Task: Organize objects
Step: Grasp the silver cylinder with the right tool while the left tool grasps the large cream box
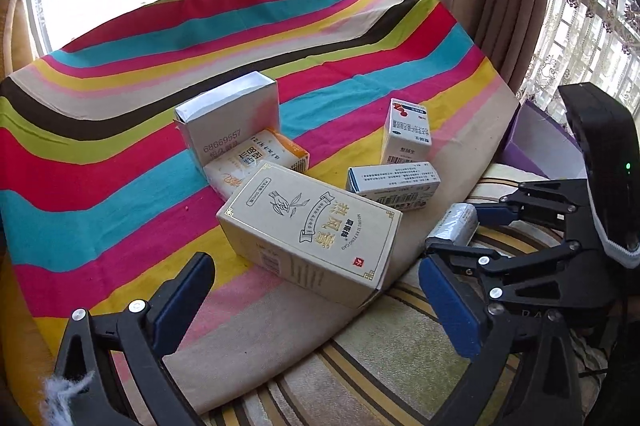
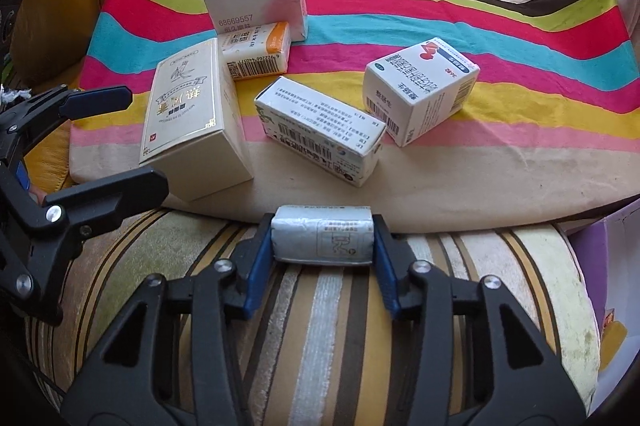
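My right gripper (image 2: 323,246) holds a small silver-grey foil-wrapped packet (image 2: 322,240) with its blue pads (image 2: 256,262) pressed on both short ends, so the packet's long axis runs straight across from finger to finger, level in my right wrist view. It sits over the brown-and-cream striped cushion (image 2: 320,326), just short of the near edge of the rainbow-striped cloth (image 2: 440,10).

My left gripper (image 1: 320,290) stands wide with nothing between its fingers, over the same cloth edge, the big cream cardboard box with gold lettering (image 1: 308,230) lying flat just beyond it.

Beyond the packet, a long white printed carton (image 2: 320,130) lies on its side, angled, nearest to it. To its right a squat white carton with a red-and-blue logo (image 2: 420,90) stands apart. Farther back, a silver-white box with printed digits (image 2: 256,6) stands on edge, a small white-and-orange carton (image 2: 256,54) touching its front. A purple-and-white open box (image 1: 540,142) sits off the cloth's right edge.
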`<state>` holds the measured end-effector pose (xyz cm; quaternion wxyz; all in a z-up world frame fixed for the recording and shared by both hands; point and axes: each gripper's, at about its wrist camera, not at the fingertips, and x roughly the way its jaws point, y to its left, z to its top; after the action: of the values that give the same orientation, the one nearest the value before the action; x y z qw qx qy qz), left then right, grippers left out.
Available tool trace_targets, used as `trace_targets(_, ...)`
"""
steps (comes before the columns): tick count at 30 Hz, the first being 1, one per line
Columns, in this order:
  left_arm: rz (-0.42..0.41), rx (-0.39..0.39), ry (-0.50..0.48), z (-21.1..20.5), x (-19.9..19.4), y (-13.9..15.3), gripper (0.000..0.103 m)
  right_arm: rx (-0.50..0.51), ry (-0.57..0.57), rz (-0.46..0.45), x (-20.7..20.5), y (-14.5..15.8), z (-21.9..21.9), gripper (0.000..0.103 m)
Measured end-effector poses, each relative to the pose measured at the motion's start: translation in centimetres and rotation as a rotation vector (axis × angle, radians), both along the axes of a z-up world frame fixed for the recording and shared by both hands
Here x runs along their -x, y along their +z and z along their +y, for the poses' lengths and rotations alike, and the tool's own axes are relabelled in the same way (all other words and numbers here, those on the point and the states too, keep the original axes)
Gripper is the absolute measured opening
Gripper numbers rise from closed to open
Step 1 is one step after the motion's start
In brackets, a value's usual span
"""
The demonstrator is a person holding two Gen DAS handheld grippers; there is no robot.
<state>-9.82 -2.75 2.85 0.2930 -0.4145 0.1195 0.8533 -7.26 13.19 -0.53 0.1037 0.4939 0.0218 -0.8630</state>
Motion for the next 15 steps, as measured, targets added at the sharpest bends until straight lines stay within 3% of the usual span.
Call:
trace_targets(6,0.118,0.021,-0.169,0.8,0.0,0.3,0.103,-0.009,-0.014,0.122,-2.4,2.2,0.8,0.05)
trace_targets(12,0.104,-0.017,-0.232,1.1,1.6,0.2,0.103,0.026,-0.08,0.152,-3.2,3.4,3.3,0.05)
trace_targets(15,0.117,-0.001,-0.234,1.1,2.4,0.0,0.103,0.038,-0.092,0.138,-3.1,3.3,4.2,0.05)
